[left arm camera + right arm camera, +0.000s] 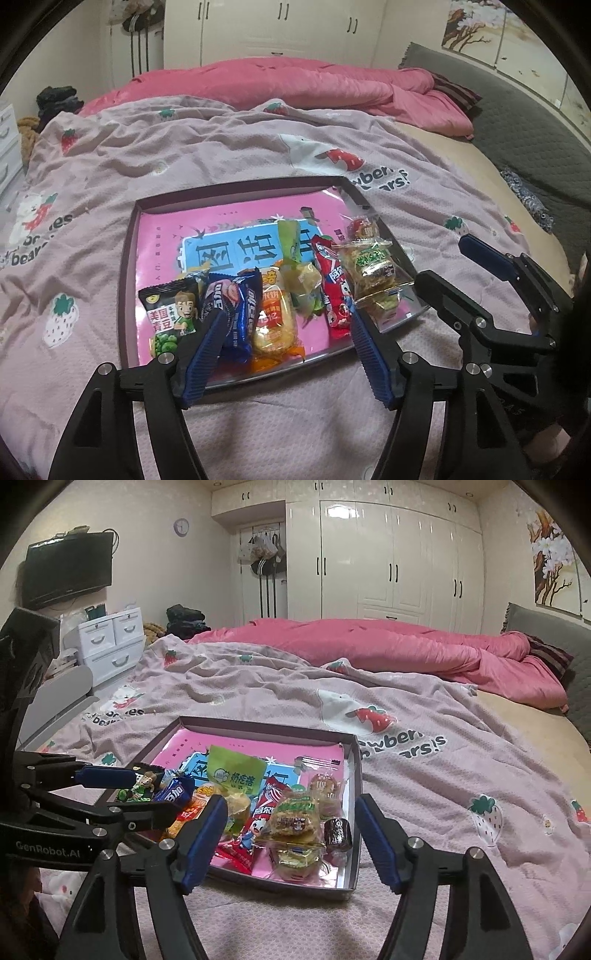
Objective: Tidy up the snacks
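Shallow dark cardboard tray [129,258] w/ pink printed liner sits on pink strawberry-print blanket [221,155]. Snacks lie in a row along its near edge: green-pea packet [171,314], blue biscuit wrapper [236,314], orange cake pack [275,317], red candy pack [334,291], clear rice-cracker pack [373,277]. Left gripper [284,332] wide open, empty, over near rim. Right gripper [291,830] also wide, empty, beside tray's right side. Pink quilt [369,646] behind.

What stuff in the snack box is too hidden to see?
- Blue packet: left wrist view, the left gripper finger covers its lower left.
- Brown roll: right wrist view only; in the left view the clear cake packs hide it.
- Green pea bag: right wrist view, mostly behind the left gripper.
- Box floor: snacks cover the picture's near half.
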Tool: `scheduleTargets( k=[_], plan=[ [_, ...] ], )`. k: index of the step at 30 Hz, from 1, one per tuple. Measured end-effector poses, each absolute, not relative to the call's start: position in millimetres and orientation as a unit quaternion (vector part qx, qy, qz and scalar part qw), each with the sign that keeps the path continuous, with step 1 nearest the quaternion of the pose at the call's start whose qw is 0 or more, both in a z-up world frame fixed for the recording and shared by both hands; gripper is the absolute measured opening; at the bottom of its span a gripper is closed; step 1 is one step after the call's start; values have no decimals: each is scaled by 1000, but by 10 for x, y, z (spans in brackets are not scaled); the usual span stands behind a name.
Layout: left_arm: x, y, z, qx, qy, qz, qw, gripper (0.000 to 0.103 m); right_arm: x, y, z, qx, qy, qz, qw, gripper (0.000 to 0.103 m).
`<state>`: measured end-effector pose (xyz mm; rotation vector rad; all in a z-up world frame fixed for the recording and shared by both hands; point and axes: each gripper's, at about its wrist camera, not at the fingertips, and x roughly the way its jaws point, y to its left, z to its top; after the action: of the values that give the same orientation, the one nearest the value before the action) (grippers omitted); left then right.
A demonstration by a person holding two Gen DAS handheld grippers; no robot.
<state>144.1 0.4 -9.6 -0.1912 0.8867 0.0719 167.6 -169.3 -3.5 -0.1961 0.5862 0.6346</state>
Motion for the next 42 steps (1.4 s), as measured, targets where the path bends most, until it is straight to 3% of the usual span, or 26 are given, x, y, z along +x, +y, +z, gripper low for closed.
scheduleTargets(
  k=[27,42],
  plan=[
    [1018,87,-67,-93,428,47,898,75,1330,-1761,43,-66,304,306,900,84],
    [674,84,-162,-109,437,53,891,75,1105,-1787,-118,-59,358,296,884,91]
  ],
)
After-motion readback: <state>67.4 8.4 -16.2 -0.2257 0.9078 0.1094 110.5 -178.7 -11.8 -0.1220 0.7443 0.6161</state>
